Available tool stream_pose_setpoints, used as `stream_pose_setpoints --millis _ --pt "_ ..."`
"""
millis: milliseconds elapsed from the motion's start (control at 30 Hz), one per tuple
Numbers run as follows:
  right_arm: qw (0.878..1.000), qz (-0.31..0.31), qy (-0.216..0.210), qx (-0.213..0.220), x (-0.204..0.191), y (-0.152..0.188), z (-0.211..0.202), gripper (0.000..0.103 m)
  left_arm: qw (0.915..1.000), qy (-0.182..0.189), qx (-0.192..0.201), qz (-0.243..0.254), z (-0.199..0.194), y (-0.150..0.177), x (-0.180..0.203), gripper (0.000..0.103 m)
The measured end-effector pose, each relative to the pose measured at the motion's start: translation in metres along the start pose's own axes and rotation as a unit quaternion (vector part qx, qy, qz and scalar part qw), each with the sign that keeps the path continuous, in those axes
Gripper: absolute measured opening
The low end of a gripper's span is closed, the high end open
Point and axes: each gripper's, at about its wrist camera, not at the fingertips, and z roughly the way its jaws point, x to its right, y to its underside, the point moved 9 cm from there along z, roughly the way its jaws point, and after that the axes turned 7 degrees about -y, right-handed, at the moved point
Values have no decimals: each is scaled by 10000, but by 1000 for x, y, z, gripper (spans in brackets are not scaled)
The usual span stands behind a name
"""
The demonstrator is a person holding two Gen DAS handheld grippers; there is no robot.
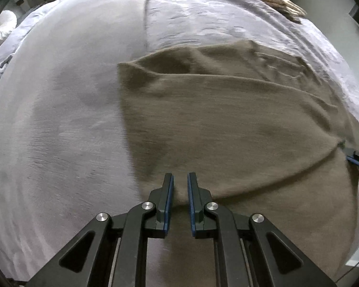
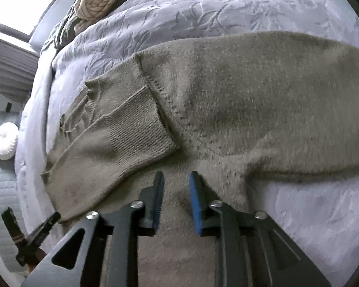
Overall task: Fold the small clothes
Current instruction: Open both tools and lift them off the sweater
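Across the pale lavender bedspread (image 1: 59,119) lies a taupe knitted sweater (image 1: 215,124), spread flat with one sleeve folded over its body, the ribbed cuff (image 2: 141,124) showing in the right wrist view. Above its near edge, the left hand-held gripper (image 1: 180,186) has its blue-padded jaws drawn close together with a narrow gap, nothing clamped between them. Over the sweater's lower part, the right hand-held gripper (image 2: 176,186) stands released, jaws apart and fabric below them ungrasped. Near the bed's far edge sits a heap of striped beige clothing (image 2: 95,7).
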Motion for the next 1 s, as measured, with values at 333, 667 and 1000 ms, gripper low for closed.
stream_pose_setpoints --millis 333,667,1000 --pt "9998 124 -167 37 0 11 -10 47 9991 -423 22 -48 -9 -8 61 13" --pt "9986 331 -391 139 10 6 -23 53 9971 -746 157 -56 -13 -12 92 102" --pt "9966 429 -619 327 24 0 -49 70 9964 -851 1 33 -8 -15 125 102"
